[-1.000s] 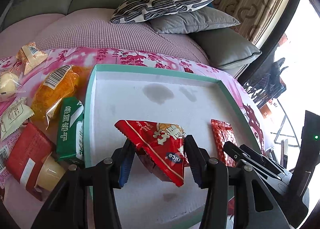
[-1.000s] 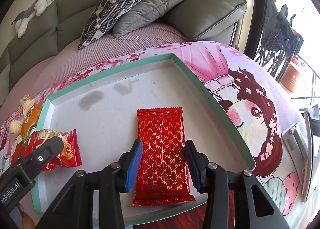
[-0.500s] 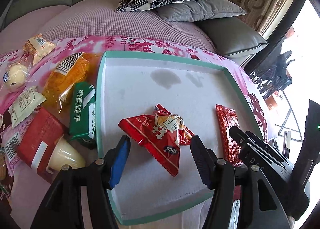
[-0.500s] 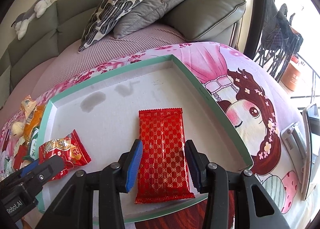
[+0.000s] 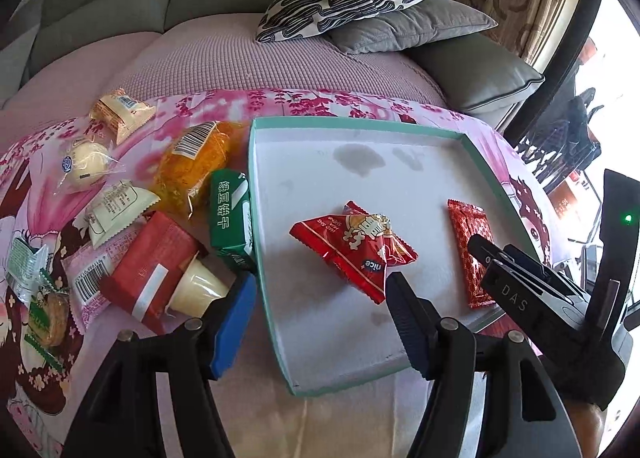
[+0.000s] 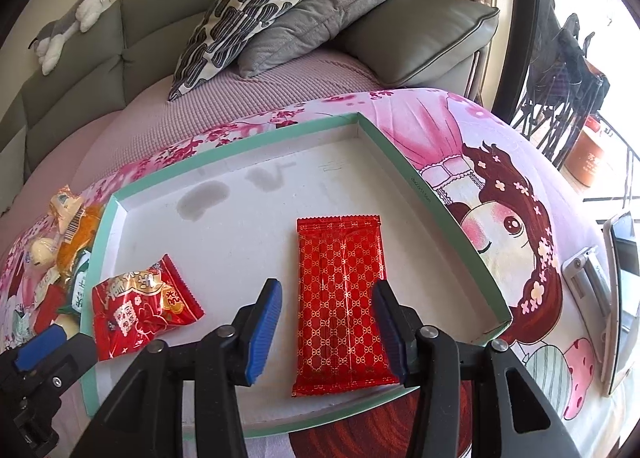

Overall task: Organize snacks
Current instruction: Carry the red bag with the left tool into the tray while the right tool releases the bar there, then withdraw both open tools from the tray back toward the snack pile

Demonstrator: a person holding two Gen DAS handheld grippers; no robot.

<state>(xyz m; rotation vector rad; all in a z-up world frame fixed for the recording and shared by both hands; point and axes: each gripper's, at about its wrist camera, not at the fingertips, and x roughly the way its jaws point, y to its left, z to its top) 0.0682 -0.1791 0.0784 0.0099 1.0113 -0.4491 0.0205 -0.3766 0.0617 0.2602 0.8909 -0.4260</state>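
Note:
A shallow tray (image 5: 360,123) with a teal rim and white floor lies on a pink cartoon cloth. On its floor a puffy red snack bag (image 5: 352,248) lies free, just beyond my left gripper (image 5: 320,318), whose jaws are opening with nothing between them. In the right wrist view the same tray (image 6: 240,149) holds a flat red packet (image 6: 342,306) with a gold pattern, lying flat. My right gripper (image 6: 326,326) straddles its near half, jaws opening, pads off the packet. The red bag (image 6: 140,314) lies to its left.
Left of the tray lie several loose snacks: a green box (image 5: 230,218), an orange bag (image 5: 196,166), a red box (image 5: 148,270), a pudding cup (image 5: 200,286) and small wrapped cakes. A silver device (image 6: 624,298) lies at the right. Sofa cushions (image 6: 320,22) sit behind.
My left gripper has let go of the red snack bag, opened wide and drawn back and up; the bag now rests on the tray. The right gripper's jaws have widened over the flat packet.

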